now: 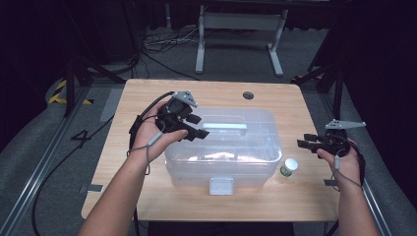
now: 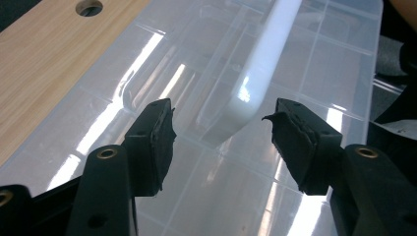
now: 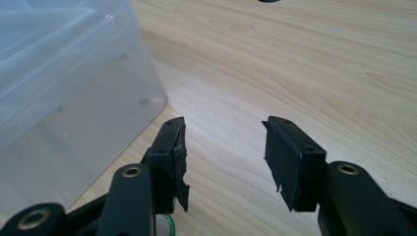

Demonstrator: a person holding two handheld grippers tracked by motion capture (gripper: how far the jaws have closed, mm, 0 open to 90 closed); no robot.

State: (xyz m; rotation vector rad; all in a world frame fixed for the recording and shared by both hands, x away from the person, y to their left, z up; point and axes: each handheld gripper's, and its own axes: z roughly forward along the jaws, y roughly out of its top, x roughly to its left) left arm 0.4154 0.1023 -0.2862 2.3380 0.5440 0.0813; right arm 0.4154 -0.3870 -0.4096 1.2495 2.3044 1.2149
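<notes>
Hovering over box lid (image 2: 206, 73), left gripper (image 2: 221, 135) fingers spread, seemingly touching nothing; right gripper (image 3: 223, 157) fingers spread, empty.

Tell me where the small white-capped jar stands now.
In the high view, the small jar stands on the table beside the clear box's right front corner, between the box and the right gripper.
</notes>
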